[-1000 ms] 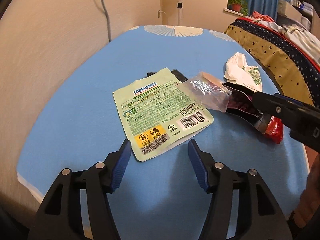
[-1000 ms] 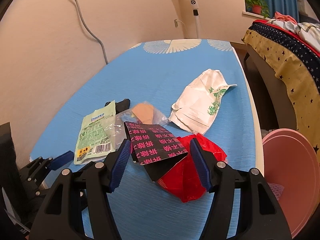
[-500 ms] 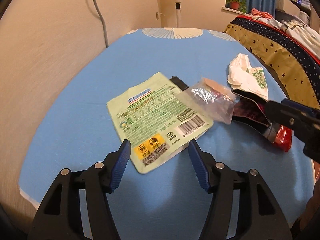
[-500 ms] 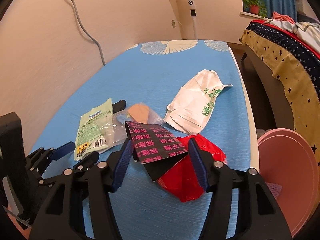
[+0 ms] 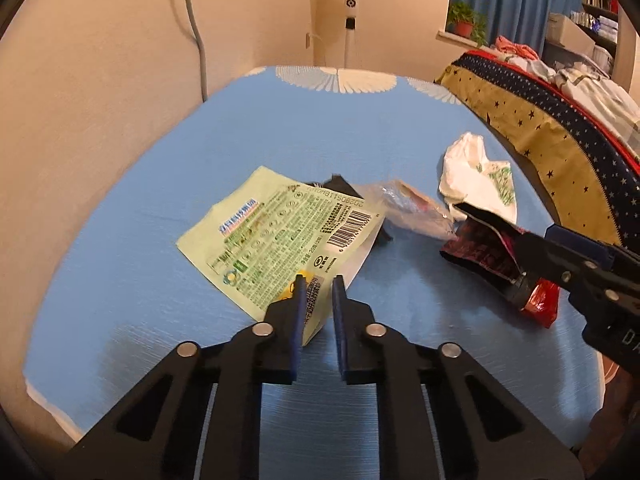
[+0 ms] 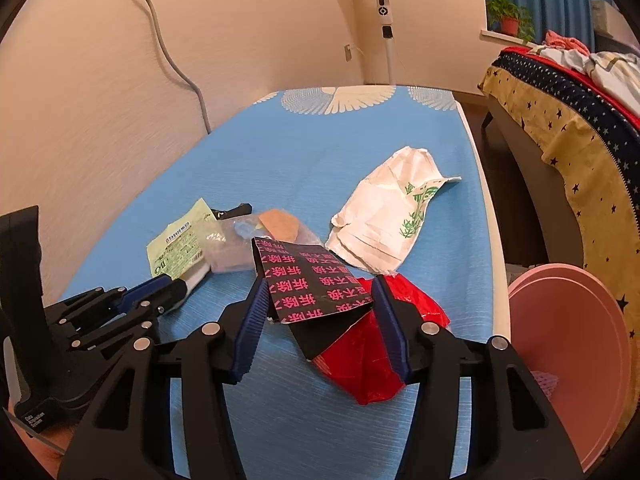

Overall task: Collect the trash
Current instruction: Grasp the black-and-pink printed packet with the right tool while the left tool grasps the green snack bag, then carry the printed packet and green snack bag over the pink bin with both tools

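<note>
Since a second ago, the left gripper [image 5: 317, 289] has just been closing its jaws, and its blue pads now clamp the near corner of the green wrapper [image 5: 280, 236], lifting that edge a little off the blue tabletop [image 5: 280, 128]; the right gripper [image 6: 320, 300] has narrowed slightly and otherwise kept its place.

Taking the green wrapper as the landmark, the blue tabletop spreads beneath it and far beyond it toward a standing fan [image 5: 350, 8] at the wall. Well to the right of the wrapper, off the tabletop's edge, sits a pink bin [image 6: 572, 348], and past that a bed with a star-patterned cover [image 5: 560, 128].

Next in size, a crumpled white paper bag [image 6: 384, 224] with green leaf print lies to the right of the wrapper and farther back. Closer, right of the wrapper, a black packet with pink characters [image 6: 308, 280] rests on top of a red plastic bag [image 6: 372, 360]. The right gripper hangs over these two with its jaws apart, straddling the black packet without pressing on it. Touching the wrapper's right edge is a clear plastic bag [image 5: 408, 208] with something tan inside. A small dark object [image 5: 340, 184] pokes out from behind the wrapper's far edge; what it is cannot be told.
</note>
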